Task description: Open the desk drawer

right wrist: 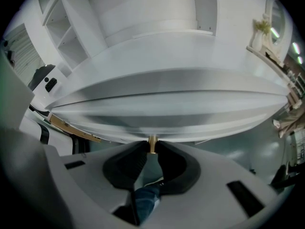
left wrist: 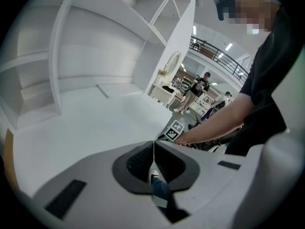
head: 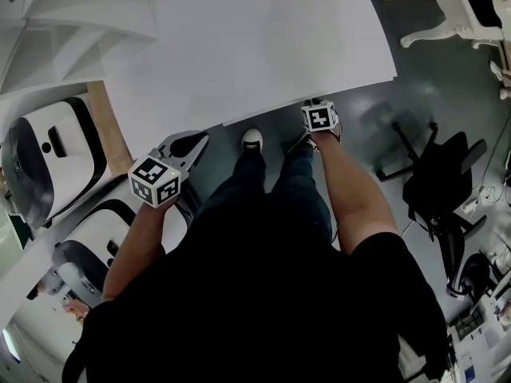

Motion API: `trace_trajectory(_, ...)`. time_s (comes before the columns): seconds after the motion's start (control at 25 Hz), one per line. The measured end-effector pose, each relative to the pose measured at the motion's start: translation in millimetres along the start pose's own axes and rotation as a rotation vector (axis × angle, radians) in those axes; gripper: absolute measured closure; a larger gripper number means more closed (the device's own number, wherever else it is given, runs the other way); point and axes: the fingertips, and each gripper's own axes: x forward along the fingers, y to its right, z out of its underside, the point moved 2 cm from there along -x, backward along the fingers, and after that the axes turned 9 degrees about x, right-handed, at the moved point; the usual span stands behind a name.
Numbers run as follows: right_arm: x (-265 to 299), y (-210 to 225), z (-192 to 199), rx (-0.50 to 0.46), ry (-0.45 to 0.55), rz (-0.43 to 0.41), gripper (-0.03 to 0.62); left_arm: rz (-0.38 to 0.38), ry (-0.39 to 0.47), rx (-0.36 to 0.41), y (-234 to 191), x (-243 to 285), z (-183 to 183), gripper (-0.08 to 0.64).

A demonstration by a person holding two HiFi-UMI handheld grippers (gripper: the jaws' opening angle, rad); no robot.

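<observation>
The white desk (head: 255, 46) fills the top of the head view, and I stand at its front edge. My right gripper (head: 316, 106) reaches down to that edge, its marker cube showing just below the desktop. In the right gripper view its dark pads (right wrist: 137, 162) close from both sides on a small brass drawer knob (right wrist: 152, 144) that sticks out under the desk's white front band (right wrist: 162, 123). My left gripper (head: 188, 144) hangs left of the desk edge, away from the knob. In the left gripper view its jaws (left wrist: 153, 151) meet with nothing between them.
Two white-and-black machines (head: 48, 158) (head: 96, 246) stand at the left beside a wooden panel (head: 108, 130). A black office chair (head: 439, 182) is on the grey floor at the right, a white carved chair (head: 455, 6) beyond it. White shelves (left wrist: 95, 42) rise behind the desktop.
</observation>
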Motion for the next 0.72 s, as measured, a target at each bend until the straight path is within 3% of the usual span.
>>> trace_trajectory(0.72,-11,3,38,0.021,-0.042,0.007,0.520,0.041,0.015,0.033,2,2,-7,0.548)
